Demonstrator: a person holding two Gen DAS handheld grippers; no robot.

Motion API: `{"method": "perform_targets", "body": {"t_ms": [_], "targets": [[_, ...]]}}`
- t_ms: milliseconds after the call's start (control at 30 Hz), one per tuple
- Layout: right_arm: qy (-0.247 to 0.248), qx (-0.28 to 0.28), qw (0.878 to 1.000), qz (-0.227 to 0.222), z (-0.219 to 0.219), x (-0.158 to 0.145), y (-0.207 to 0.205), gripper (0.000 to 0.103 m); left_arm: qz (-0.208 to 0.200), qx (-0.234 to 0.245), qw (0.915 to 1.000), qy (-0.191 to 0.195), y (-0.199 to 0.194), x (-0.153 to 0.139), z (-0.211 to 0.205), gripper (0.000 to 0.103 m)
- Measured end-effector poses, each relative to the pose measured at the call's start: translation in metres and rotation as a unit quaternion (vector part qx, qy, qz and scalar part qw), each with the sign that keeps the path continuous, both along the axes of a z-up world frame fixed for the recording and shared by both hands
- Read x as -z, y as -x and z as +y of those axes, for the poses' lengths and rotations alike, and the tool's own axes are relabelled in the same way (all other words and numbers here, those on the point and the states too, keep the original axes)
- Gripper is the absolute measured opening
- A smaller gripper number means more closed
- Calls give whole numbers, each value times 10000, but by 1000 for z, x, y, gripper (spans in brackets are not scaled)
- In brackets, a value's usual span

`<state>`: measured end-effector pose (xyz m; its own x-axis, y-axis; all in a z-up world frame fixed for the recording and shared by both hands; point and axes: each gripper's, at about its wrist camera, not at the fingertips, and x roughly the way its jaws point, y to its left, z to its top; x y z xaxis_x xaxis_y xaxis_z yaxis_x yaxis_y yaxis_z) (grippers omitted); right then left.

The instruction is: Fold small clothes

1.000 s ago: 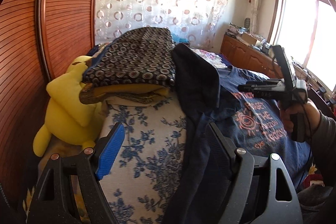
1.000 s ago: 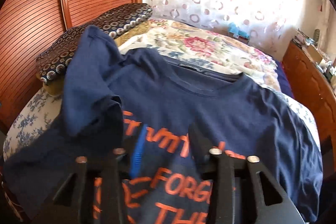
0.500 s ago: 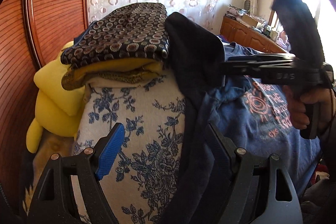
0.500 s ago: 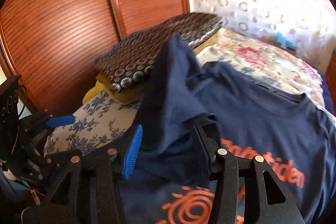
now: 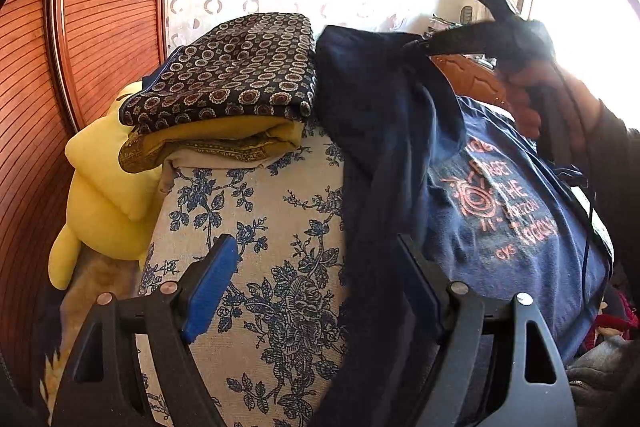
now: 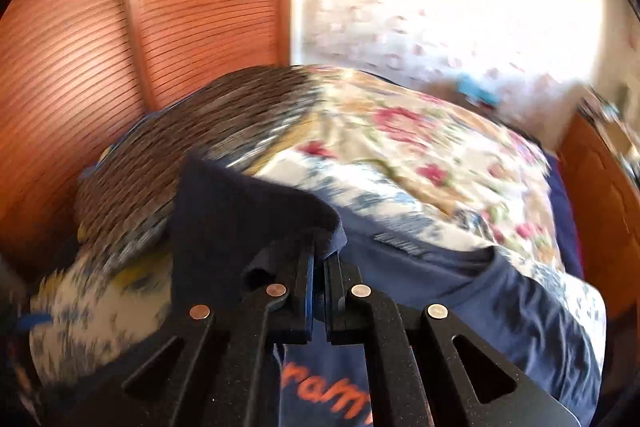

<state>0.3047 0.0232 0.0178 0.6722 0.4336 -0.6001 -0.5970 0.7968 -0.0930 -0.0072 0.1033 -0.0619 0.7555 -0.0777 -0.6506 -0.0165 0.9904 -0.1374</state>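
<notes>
Sleeve (image 6: 240, 211) of navy T-shirt (image 5: 504, 211), spread on the bed (image 5: 256, 227), is pinched in the right claw (image 6: 318, 267), whose jaws have just closed on it. Shirt body lies rightward of the pinch, so fold goes that way. Left claw (image 5: 316, 291) released, straddling the side hem.

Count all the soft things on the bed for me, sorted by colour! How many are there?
Dark blue: 2, the T-shirt and the patterned folded cloth
Yellow: 2, the plush toy and the folded cloth under the patterned one
Total: 4
The right gripper is shut on the T-shirt's sleeve; its jaws have just been closing.
</notes>
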Motion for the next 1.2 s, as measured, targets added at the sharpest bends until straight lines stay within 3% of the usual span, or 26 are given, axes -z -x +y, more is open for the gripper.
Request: {"method": "perform_targets", "body": {"t_ms": [33,67,133,200,333,533,700,733,767,833,1067,1200], "targets": [[-49,92,9998,188,-2,0,-8,15,2,7,10000,-1,0,0,0,80],[-14,108,9991,406,-2,4,-17,30,4,9,10000,-5,0,0,0,80],[172,116,9993,297,0,12,-15,51,7,22,10000,-16,0,0,-1,80],[291,5,9995,158,-1,18,-7,53,20,21,10000,-22,-1,1,-1,80],[275,-192,9990,295,-11,34,7,53,33,44,10000,-9,-3,2,-5,80],[360,-586,9939,863,-32,69,21,53,17,56,10000,-10,-6,3,-11,80],[456,-773,9917,921,-39,87,27,46,-40,54,10000,-73,-9,-3,-13,80],[489,-800,9915,899,-37,83,30,39,-53,52,9999,-74,-9,-4,-14,80],[508,-833,9913,884,-37,81,36,22,-60,51,9999,-76,-9,-4,-14,80],[513,-937,9903,893,-38,79,39,7,-79,52,9999,-92,-9,-6,-15,80],[360,-985,9907,872,-69,57,66,4,-161,41,9998,-85,-8,-10,-15,80],[425,-951,9907,879,-74,61,71,4,-175,38,9998,-28,-13,-11,-15,80]]}}
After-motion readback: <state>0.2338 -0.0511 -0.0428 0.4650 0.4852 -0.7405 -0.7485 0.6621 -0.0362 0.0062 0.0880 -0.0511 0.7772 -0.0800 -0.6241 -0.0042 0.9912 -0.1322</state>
